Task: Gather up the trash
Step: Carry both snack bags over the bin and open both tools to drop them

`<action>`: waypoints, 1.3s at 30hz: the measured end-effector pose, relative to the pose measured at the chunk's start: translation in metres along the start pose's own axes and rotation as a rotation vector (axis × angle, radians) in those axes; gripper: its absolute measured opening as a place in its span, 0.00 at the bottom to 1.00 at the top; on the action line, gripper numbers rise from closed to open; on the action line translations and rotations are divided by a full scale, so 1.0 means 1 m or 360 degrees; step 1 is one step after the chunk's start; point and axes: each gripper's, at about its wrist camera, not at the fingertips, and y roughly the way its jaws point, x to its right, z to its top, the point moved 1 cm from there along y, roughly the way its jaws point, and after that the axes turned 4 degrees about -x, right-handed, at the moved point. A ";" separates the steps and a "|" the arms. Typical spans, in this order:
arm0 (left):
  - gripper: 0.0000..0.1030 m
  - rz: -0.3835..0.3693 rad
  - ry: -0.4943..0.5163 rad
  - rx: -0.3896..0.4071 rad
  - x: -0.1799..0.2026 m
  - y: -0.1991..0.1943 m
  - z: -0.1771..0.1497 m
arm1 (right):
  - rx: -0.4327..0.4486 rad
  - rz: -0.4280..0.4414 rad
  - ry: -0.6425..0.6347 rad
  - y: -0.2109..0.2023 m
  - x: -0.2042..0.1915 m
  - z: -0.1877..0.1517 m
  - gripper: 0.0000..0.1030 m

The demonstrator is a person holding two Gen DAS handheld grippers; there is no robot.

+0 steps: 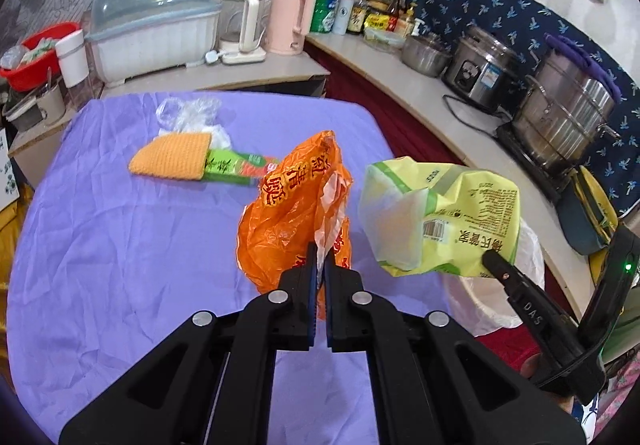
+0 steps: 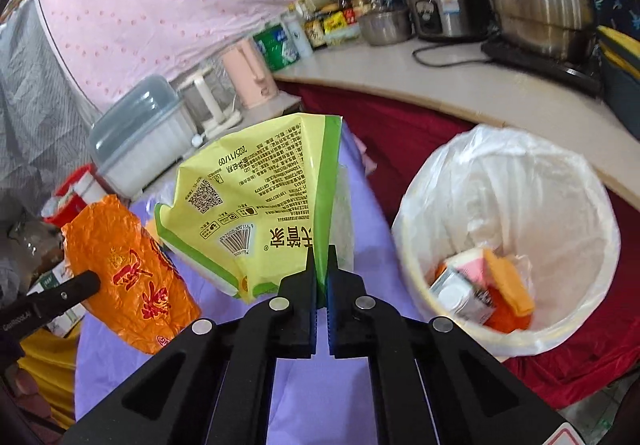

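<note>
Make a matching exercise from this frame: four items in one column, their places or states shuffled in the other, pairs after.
Items
1. crinkled orange plastic bag
2. yellow-green printed snack packet
3. pink-and-white small carton
4. orange knitted cloth

Places
A. inside the white-lined trash bin
B. lying on the purple tablecloth
C. clamped in the left gripper
D. clamped in the right gripper

Pairs: 1-C, 2-D, 3-A, 4-B

Purple tablecloth (image 1: 100,225) covering the table. Behind it, a lidded dish-drainer box (image 1: 154,31), glass kettle (image 1: 242,27) and pink kettle (image 1: 290,21). Side counter (image 1: 400,81): rice cooker (image 1: 482,69), stacked steel steamer pot (image 1: 568,113), condiment bottles (image 1: 360,11).
</note>
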 end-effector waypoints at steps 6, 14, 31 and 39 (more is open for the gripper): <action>0.02 -0.0086 0.0102 0.0074 0.041 -0.019 0.016 | 0.0149 -0.0056 0.0066 -0.042 0.023 0.027 0.04; 0.02 -0.0262 0.0251 0.0080 0.115 -0.018 0.023 | 0.0285 -0.0240 0.0131 -0.086 0.077 0.043 0.04; 0.03 -0.0537 0.0471 -0.0226 0.241 0.084 -0.011 | 0.0233 -0.0614 0.0286 -0.092 0.190 0.023 0.04; 0.29 -0.0458 0.0444 -0.0261 0.233 0.115 -0.018 | 0.0132 -0.0606 0.0278 -0.061 0.191 0.012 0.04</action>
